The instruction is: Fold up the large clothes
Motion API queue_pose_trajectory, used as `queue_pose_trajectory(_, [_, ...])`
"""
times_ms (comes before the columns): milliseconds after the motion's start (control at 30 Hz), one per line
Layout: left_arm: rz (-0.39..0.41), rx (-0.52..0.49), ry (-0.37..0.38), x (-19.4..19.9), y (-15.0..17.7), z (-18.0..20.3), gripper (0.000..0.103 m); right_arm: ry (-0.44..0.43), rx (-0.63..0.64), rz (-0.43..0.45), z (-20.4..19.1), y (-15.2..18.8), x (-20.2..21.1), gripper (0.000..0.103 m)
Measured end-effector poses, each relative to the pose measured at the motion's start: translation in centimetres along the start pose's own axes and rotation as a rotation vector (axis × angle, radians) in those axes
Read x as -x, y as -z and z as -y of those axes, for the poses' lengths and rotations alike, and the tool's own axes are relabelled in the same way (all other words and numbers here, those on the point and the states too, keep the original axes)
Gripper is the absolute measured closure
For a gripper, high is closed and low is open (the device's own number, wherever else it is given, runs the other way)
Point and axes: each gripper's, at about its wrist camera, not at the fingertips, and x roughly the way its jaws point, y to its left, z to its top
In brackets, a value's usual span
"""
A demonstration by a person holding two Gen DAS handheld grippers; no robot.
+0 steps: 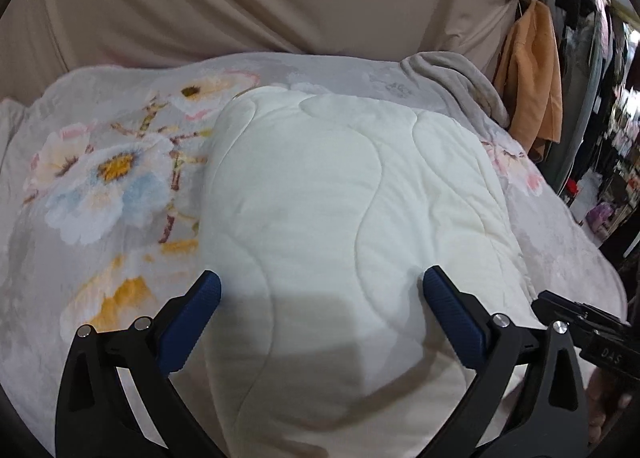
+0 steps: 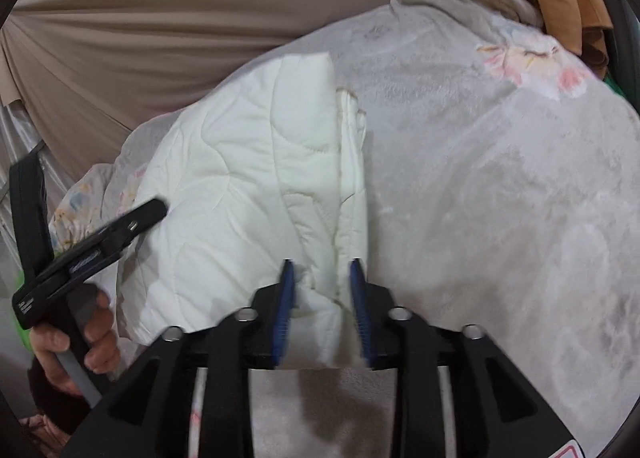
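Pinching the stacked edges evenly matters here: the right gripper (image 2: 322,282) has its fingers nearly closed on the white quilted comforter (image 1: 344,218), bottom centre of its frame. The left gripper (image 1: 320,298) hangs wide open, holding nothing. Folded, puffy, wavy-stitched, the comforter lies mid-frame on the floral blanket (image 1: 100,178).

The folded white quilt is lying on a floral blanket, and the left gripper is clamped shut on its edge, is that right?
Not quite. The left gripper is open over the white quilt, as the left wrist view shows. The quilt does lie on the floral blanket.
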Motion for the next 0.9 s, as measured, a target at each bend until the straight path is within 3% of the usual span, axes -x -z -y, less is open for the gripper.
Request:
queue_pose_trajectory(33, [-0.019,0.045,0.023,0.2,0.3,-1.1,0.005,0.005,-0.001,0.003,0.1,-0.2,0.0,0.045])
queue_pose_trajectory(67, [-0.040,0.095,0.048,0.2,0.5,-2.3,0.005,-0.005,-0.006,-0.003,0.3,-0.2,-0.2,0.043])
queue_pose_trajectory(200, [-0.136,0.266,0.166,-0.6,1.5,-5.7,0.005,-0.130,-0.068,-0.086,1.3,-0.8,-2.9,0.042])
queue_pose_trajectory(367, [-0.183,0.275,0.236,-1.4,2.0,-5.6,0.005,-0.227,-0.115,-0.146,1.9,-1.2,-5.4,0.035])
queue_pose_trajectory(900, [-0.157,0.107,0.074,-2.3,0.8,-2.0,0.005,-0.278,-0.116,-0.178,1.0,-2.4,-8.0,0.029])
